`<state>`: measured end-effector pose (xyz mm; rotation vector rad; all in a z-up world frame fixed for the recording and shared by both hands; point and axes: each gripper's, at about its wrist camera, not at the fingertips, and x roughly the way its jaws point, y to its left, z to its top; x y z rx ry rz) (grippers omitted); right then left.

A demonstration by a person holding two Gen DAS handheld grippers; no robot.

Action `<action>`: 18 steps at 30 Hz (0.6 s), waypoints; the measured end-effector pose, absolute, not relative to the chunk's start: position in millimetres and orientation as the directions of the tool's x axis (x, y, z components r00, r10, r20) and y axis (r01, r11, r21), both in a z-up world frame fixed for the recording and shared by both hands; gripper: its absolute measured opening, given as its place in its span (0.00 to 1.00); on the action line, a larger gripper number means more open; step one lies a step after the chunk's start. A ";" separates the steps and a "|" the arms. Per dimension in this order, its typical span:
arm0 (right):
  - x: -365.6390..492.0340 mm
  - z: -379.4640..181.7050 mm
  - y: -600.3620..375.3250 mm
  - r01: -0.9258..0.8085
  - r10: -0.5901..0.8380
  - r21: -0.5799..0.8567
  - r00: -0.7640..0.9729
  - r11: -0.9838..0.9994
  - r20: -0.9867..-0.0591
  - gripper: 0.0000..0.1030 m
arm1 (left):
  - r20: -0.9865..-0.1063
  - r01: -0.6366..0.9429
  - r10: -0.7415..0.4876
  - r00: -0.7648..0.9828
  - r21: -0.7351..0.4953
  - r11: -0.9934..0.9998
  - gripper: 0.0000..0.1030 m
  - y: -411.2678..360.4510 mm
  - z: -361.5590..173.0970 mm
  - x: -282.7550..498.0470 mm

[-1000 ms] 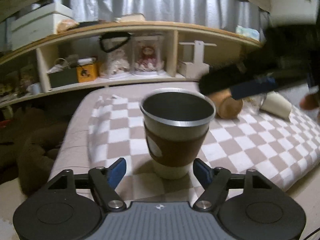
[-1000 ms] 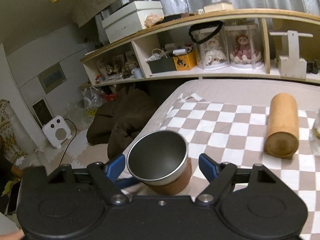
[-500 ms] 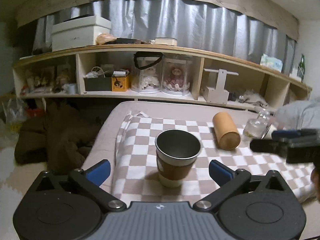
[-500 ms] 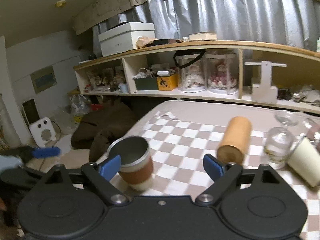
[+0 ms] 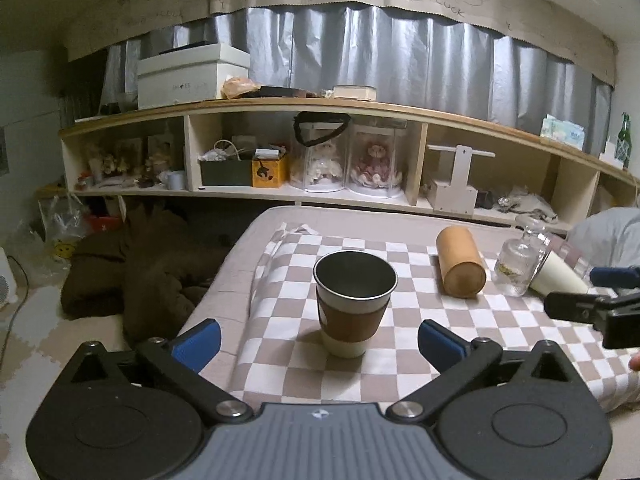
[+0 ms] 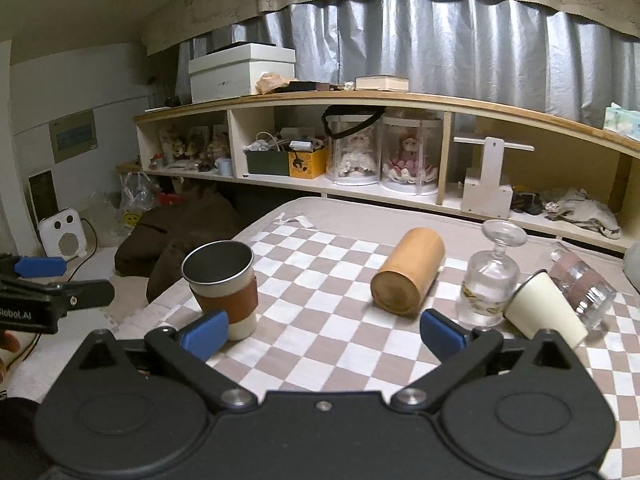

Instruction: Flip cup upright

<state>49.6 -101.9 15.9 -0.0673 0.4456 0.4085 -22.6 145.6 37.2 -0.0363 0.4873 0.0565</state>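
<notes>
A metal cup with a brown sleeve [image 5: 354, 304] stands upright on the checkered cloth [image 5: 400, 364]; it also shows in the right wrist view [image 6: 224, 284]. My left gripper [image 5: 318, 342] is open and empty, pulled back in front of the cup. My right gripper [image 6: 322, 334] is open and empty, to the right of the cup. A wooden cup [image 6: 408, 278] lies on its side. A cream paper cup [image 6: 544, 312] lies tilted on its side against an upside-down glass [image 6: 488, 280].
Another glass [image 6: 584, 288] lies on its side at the far right. A long shelf [image 5: 320, 196] with boxes and dolls runs behind the bed. Brown bedding [image 5: 132, 268] is heaped on the floor to the left.
Both grippers have opened wide and pulled back and up from the metal cup, which stays upright on the cloth. The right gripper has swung to the right.
</notes>
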 end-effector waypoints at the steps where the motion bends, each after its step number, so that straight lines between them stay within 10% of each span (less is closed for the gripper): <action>1: 48.2 15.9 -103.8 -0.397 0.366 0.021 0.825 0.918 -0.430 1.00 | -0.462 -0.069 0.056 0.885 -0.011 0.998 1.00 143.9 37.8 -24.7; 18: 41.4 9.5 -118.3 -0.367 0.337 0.014 0.837 0.930 -0.431 1.00 | -0.474 -0.097 0.117 0.873 0.068 0.993 1.00 131.7 33.5 -22.6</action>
